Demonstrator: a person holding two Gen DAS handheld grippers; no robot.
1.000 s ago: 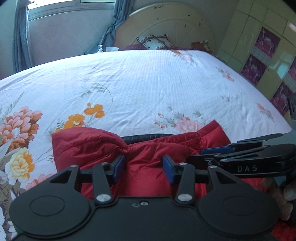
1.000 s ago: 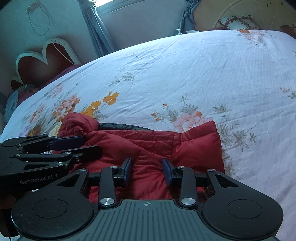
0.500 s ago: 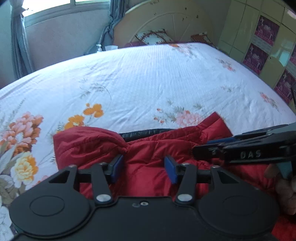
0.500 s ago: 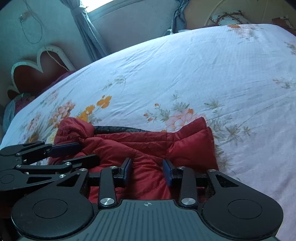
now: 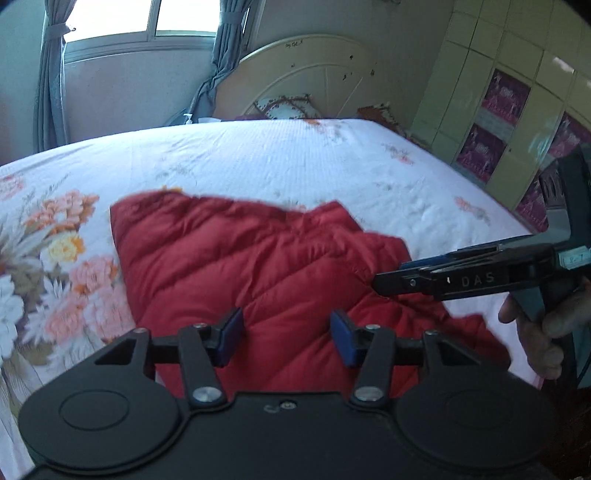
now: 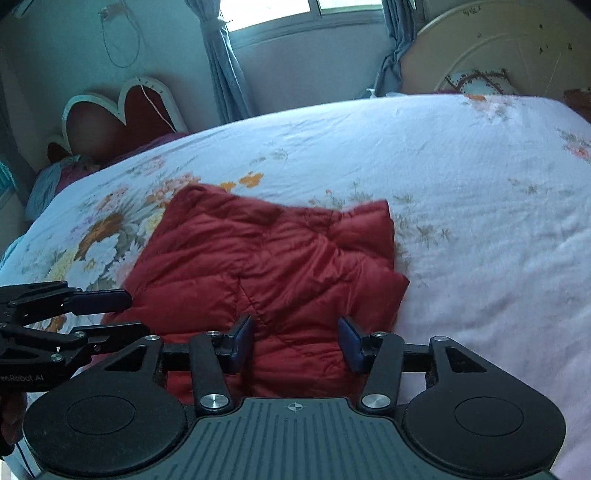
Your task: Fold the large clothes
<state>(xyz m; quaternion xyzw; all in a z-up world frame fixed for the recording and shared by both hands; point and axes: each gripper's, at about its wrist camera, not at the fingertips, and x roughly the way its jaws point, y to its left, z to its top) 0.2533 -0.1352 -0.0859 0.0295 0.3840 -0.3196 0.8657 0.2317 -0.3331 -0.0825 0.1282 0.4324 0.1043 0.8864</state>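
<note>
A red quilted jacket point(image 5: 258, 266) lies folded into a rough rectangle on the floral bed sheet point(image 5: 280, 162); it also shows in the right wrist view point(image 6: 269, 266). My left gripper point(image 5: 286, 338) is open and empty above the jacket's near edge. My right gripper point(image 6: 295, 341) is open and empty above the same near edge. The right gripper shows from the side in the left wrist view point(image 5: 391, 275), over the jacket's right side. The left gripper shows in the right wrist view point(image 6: 122, 314), at the jacket's left side.
The bed's headboard point(image 5: 314, 70) and pillows point(image 5: 288, 109) are at the far end. A wardrobe point(image 5: 517, 110) stands to the right. A heart-shaped cushion point(image 6: 122, 122) sits left of the bed. A window with curtains point(image 5: 147, 26) is behind.
Both grippers have pulled back and risen away from the jacket. The jacket's black inner edge no longer shows; the red fabric now lies flatter and further folded over.
</note>
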